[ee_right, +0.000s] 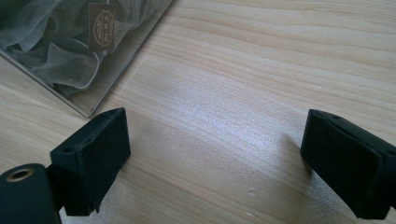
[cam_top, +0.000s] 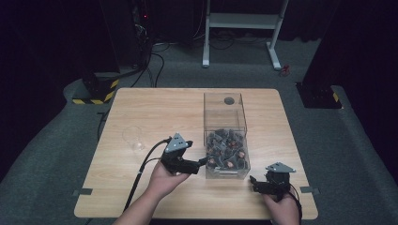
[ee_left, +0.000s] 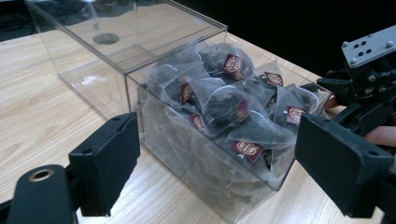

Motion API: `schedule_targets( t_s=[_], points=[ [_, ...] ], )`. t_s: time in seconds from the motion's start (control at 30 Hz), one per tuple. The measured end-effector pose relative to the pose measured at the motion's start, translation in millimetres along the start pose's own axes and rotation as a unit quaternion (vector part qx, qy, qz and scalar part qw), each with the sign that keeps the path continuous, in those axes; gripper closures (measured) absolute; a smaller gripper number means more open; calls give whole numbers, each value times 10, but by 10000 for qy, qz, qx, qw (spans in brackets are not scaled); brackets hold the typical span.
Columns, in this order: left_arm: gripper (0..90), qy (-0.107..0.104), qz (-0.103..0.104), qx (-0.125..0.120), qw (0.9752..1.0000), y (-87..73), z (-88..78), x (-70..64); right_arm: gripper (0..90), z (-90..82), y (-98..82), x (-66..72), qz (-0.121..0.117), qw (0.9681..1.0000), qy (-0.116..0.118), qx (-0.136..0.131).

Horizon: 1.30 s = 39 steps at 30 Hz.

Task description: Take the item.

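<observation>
A clear plastic box [cam_top: 210, 123] stands right of the table's middle, its near half heaped with mesh tea bags [cam_top: 226, 152] bearing dark red tags. A clear lid [ee_left: 140, 35] with a round hole covers its far half. My left gripper [cam_top: 204, 161] points at the box's near left side, open and holding nothing. In the left gripper view its jaws [ee_left: 219, 158] stand wide, framing the box [ee_left: 154, 140] and the tea bags [ee_left: 224, 105]. My right gripper [cam_top: 253, 182] rests near the front right edge, open. Bare wood lies between its jaws [ee_right: 215, 149], and the box's corner [ee_right: 84, 102] is at upper left.
An empty clear glass [cam_top: 133, 137] stands on the wooden table [cam_top: 155, 108] to the left of the left gripper. The right gripper [ee_left: 366, 79] appears beyond the box in the left gripper view. Grey carpet and dark equipment surround the table.
</observation>
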<state>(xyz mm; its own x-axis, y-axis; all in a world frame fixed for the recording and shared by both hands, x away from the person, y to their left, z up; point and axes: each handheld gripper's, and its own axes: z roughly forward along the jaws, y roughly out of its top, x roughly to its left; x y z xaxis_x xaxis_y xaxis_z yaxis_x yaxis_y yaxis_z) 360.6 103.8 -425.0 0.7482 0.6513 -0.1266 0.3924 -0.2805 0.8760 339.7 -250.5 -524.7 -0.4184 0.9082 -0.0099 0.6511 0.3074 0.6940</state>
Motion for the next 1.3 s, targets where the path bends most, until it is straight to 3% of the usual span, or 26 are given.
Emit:
schedule_targets(
  t_s=[0.8,1.0,1.2,1.3],
  points=[
    [185,-209,66,101,9997,195,341,-111,81,0,0,-2,-21,10000,16,-6],
    [309,-241,57,139,9996,204,409,-105,81,1,0,-2,-28,10000,21,-6],
    [448,-112,82,101,9999,208,479,-88,81,1,0,-1,-36,10000,27,-6],
    [575,-63,24,40,10000,207,505,-68,81,1,-1,-2,-47,10000,34,-10]
  ],
)
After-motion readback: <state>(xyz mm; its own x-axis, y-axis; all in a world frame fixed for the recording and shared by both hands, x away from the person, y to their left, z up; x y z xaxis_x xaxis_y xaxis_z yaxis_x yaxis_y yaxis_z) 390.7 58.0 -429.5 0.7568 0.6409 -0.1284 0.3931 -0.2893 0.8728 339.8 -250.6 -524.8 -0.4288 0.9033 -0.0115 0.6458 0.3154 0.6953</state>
